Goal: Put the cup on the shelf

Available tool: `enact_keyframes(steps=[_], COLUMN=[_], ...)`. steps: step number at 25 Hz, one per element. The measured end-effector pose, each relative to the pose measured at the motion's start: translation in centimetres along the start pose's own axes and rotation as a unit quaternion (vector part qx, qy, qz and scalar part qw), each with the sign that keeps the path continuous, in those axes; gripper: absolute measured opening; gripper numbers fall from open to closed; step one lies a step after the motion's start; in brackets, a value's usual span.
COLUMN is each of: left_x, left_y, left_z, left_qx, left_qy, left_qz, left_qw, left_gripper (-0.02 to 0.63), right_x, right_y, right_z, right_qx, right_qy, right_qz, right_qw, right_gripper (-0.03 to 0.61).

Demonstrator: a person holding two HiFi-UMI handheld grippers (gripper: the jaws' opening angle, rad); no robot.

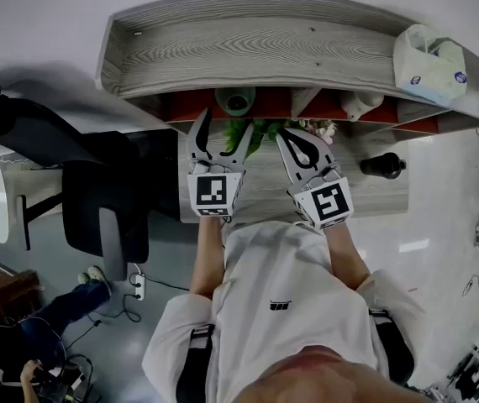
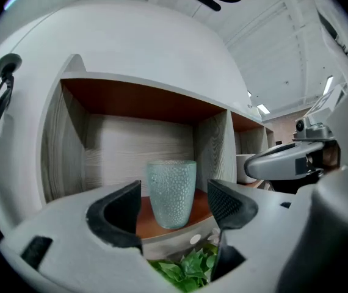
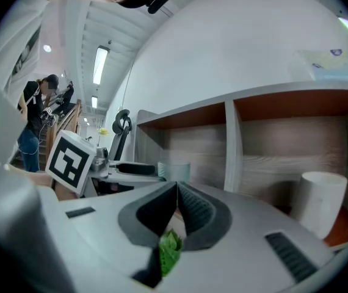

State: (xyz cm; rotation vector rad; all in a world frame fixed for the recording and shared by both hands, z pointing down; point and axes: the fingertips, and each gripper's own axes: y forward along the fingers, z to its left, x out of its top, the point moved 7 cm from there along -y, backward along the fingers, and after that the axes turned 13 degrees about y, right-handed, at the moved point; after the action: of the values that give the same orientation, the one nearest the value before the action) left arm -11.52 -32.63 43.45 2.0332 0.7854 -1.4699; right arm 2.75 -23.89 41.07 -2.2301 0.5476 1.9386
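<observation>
Shelf (image 2: 119,145) holds cup (image 2: 171,191) | left gripper (image 2: 174,204) jaws apart | right gripper (image 3: 177,201) jaws together

The shelf (image 1: 256,49) carries a white pack (image 1: 428,64) on top and the cup (image 2: 171,193) in 1 compartment.

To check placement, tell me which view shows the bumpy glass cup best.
The left gripper view: the cup stands whole and upright in the shelf compartment. The head view shows only its top from above; the right gripper view shows a blurred sliver.

Left gripper (image 1: 225,139) jaws apart, right gripper (image 1: 300,147) jaws closed.
</observation>
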Motion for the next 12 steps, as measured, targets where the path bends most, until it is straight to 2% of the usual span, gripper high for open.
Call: enact_keyframes(steps=[6,8,12], left_x=[0.9,1.1,1.7], left_y=[-2.7,-3.9,-5.8], left_z=[-0.5,-0.8,-1.2], left_qx=[0.012,0.026,0.044], left_qy=[0.004,0.005,0.01], left_qz=[0.0,0.004,0.005], left_qw=[0.9999,0.9997,0.999], left_gripper=[0.336,0.241,0.172], right_x=[0.7,0.6,1.0], right_y=[-0.8,-1.2,-1.7], right_z=[0.7,0.8,1.2], right_qx=[0.02,0.024,0.039], right_qy=[-0.003,-0.007,-0.009], right_qz=[-0.011,-0.011,-0.021], right_qw=[1.0,1.0,0.999], right_gripper=[0.029,0.029,0.029])
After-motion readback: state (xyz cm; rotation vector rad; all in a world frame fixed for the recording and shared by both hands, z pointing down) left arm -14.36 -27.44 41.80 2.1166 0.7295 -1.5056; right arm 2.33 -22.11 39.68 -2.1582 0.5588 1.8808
